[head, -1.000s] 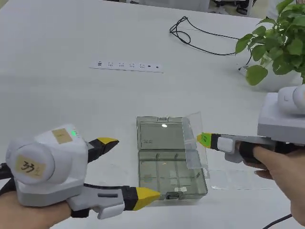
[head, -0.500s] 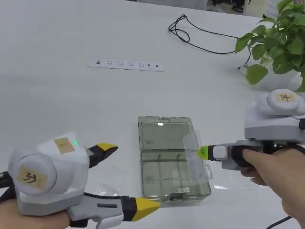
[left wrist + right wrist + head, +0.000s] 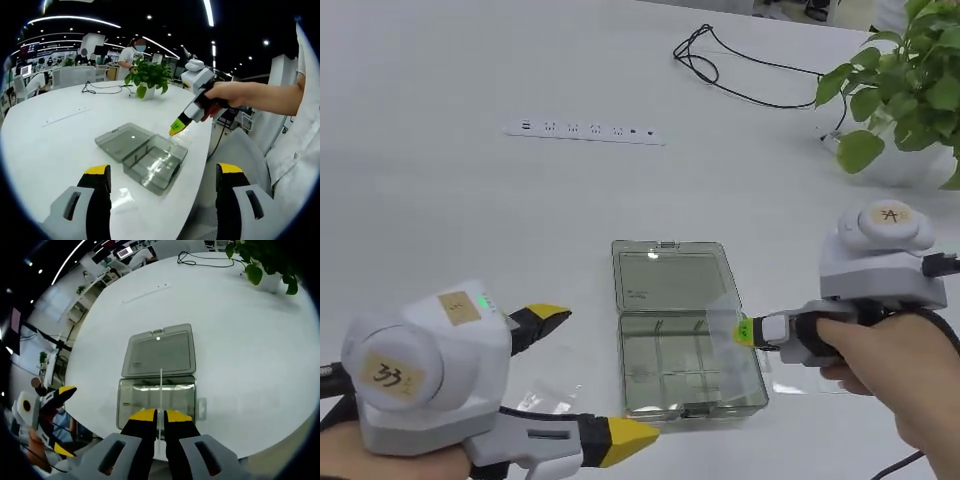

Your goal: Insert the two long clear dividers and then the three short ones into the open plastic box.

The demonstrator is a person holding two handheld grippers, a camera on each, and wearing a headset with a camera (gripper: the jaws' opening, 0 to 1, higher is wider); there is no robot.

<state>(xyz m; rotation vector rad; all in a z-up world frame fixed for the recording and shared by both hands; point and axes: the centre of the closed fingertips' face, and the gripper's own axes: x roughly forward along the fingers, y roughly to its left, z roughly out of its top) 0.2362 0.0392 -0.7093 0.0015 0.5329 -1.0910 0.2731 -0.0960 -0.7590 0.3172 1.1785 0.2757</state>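
The open clear plastic box [image 3: 665,280] lies mid-table, lid flat at the far side and tray [image 3: 665,365] nearer me, with faint clear partitions inside the tray. My right gripper [image 3: 744,332] is shut on a clear divider [image 3: 723,318], held upright over the tray's right part. In the right gripper view the divider [image 3: 161,387] shows edge-on above the shut right gripper [image 3: 160,415], over the box [image 3: 157,352]. My left gripper [image 3: 590,377] is open with nothing in it, left of the box. In the left gripper view, the left gripper [image 3: 162,172] faces the box [image 3: 125,142] and the right gripper [image 3: 176,129].
Loose clear dividers lie flat on the table right of the tray [image 3: 810,382] and left of it [image 3: 545,398]. A white power strip [image 3: 582,131] and a black cable [image 3: 740,75] lie farther back. A potted plant [image 3: 905,85] stands at the back right.
The right gripper has brought the divider down and toward me, from above the box's right edge to low over the tray. The left gripper has barely moved.
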